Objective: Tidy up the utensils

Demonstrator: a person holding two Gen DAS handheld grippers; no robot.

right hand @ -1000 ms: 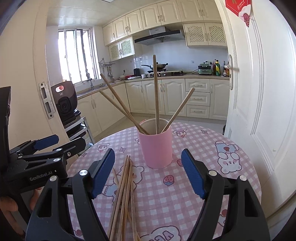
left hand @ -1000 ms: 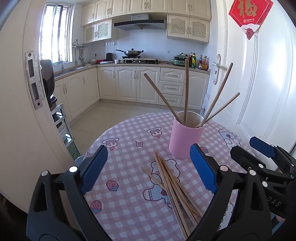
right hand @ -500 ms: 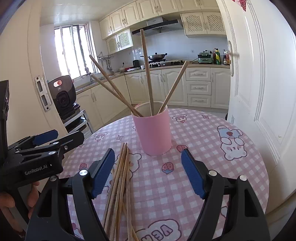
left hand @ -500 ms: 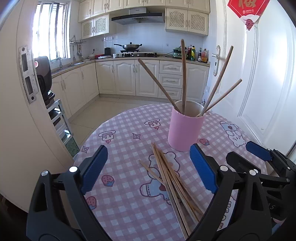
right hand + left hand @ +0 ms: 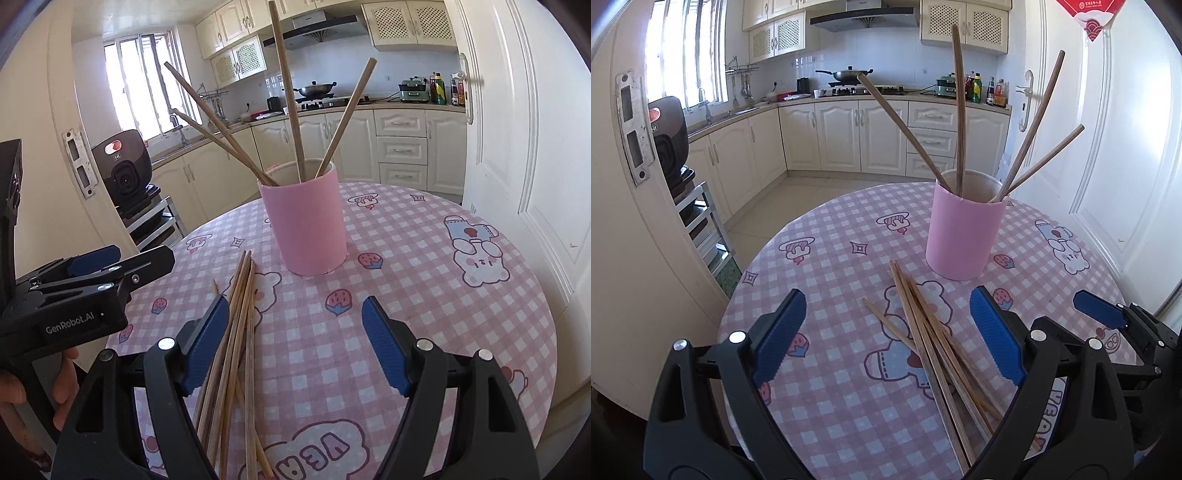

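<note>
- Hovering over the round table (image 5: 820, 406), the left gripper (image 5: 886, 339) and right gripper (image 5: 295, 345) both gape wide, holding nothing.
- Loose chopsticks (image 5: 934, 343) lie in a bundle on the cloth, just short of the pink cup (image 5: 964, 236), where four more (image 5: 291, 92) stand.
- Their long axis runs from the grippers towards the cup.
- Judging by this, the left gripper straddles the bundle; the right one's left finger (image 5: 205, 343) overlaps it.

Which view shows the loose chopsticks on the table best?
The left wrist view: the loose chopsticks lie fanned between the open left gripper, tips distinct near the pink cup. In the right wrist view the right gripper partly covers the pile.
</note>
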